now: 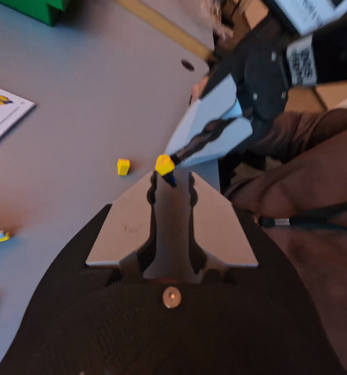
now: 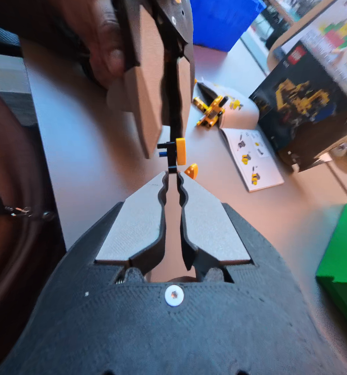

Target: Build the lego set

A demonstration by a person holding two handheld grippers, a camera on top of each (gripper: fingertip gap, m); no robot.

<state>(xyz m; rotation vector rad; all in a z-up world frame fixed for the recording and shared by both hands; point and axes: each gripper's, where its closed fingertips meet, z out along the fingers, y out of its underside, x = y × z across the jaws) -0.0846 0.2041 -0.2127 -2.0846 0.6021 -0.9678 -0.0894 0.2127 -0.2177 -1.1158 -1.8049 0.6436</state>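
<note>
My right gripper [image 2: 172, 172] is shut on the lower end of a small assembly, a black beam [image 2: 171, 156] with black and blue pins and a yellow piece [image 2: 180, 151] on its side. In the left wrist view the right gripper [image 1: 173, 160] comes in from the upper right, holding this assembly [image 1: 164, 167] above the grey table [image 1: 87, 101]. My left gripper [image 1: 172, 174] is open, with the assembly's black end just between its fingertips. In the right wrist view the left gripper [image 2: 165, 146] hangs from above. A loose yellow piece [image 1: 123, 166] lies on the table and also shows in the right wrist view [image 2: 192, 171].
A partly built yellow model [image 2: 209, 111] and an open instruction booklet [image 2: 253, 158] lie further back, by the dark set box [image 2: 300, 105]. A green bin [image 2: 343, 253] is at the right, a blue bin [image 2: 223, 22] at the back. A person's legs [image 1: 300, 162] are at the table edge. Less than 4 cm separates the two grippers' tips.
</note>
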